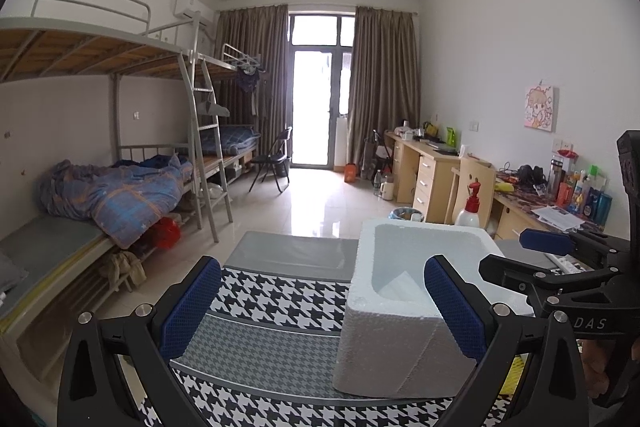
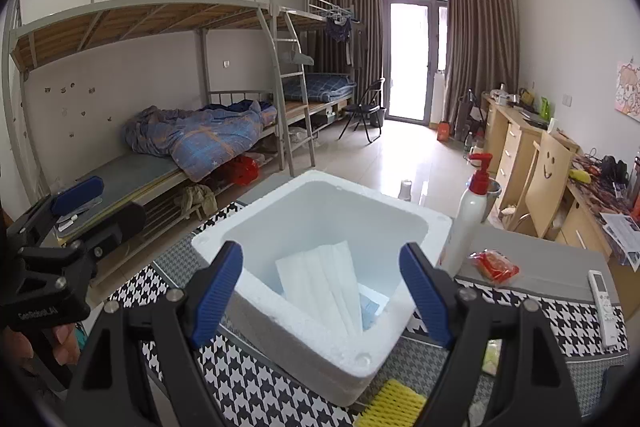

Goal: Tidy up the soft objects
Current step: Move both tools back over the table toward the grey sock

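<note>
Right gripper [image 2: 322,291] hangs spread, empty, over the foam box [image 2: 320,259] holding face masks [image 2: 320,287]; left gripper [image 1: 320,307] spread too.

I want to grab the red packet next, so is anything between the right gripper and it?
Partly. The right gripper hangs open over the foam box; the red packet lies beyond the box's right wall, with the white pump bottle standing just left of it.
</note>
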Tool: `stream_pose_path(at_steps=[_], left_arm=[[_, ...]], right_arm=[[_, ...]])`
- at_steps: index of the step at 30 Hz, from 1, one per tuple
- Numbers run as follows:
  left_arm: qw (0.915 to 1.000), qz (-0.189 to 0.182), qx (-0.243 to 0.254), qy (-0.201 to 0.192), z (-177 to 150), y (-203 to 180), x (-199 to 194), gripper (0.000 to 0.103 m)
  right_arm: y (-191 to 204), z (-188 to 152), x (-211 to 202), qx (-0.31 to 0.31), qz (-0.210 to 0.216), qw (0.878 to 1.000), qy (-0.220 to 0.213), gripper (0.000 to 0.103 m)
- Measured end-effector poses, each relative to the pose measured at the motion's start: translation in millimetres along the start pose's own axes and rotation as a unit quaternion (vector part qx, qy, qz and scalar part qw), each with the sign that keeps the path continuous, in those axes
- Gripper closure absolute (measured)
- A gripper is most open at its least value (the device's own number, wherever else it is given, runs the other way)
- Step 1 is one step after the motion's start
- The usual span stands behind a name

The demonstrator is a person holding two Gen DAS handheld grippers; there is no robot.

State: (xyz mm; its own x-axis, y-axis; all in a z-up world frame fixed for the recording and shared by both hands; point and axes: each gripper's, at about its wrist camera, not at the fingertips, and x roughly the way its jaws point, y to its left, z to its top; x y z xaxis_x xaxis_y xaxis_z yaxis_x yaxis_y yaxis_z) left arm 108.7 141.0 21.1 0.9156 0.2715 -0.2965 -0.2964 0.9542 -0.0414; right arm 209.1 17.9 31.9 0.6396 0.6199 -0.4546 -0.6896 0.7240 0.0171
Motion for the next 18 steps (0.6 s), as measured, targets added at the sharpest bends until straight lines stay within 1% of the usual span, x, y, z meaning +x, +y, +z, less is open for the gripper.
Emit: stream_pose_path(at_steps=[4,8,18], left_arm=[[1.0000,-0.002,0.000,-0.003,1,-2,-6,0.001],[1.0000,-0.005,0.004,-0.007,1,-8,-12,0.001],[0.9995,-0.022,0.020,-0.010,0,-30,-25,0.001]], right_arm=[[0,-2,-11,-0.001,-0.002,1.000,-0.011,0.018],[-1,-5,-20,-0.002,-0.006,1.000,-0.021,0.015],[-11,-15,-44,0.005,-0.017,0.999,-0.038,0.014]])
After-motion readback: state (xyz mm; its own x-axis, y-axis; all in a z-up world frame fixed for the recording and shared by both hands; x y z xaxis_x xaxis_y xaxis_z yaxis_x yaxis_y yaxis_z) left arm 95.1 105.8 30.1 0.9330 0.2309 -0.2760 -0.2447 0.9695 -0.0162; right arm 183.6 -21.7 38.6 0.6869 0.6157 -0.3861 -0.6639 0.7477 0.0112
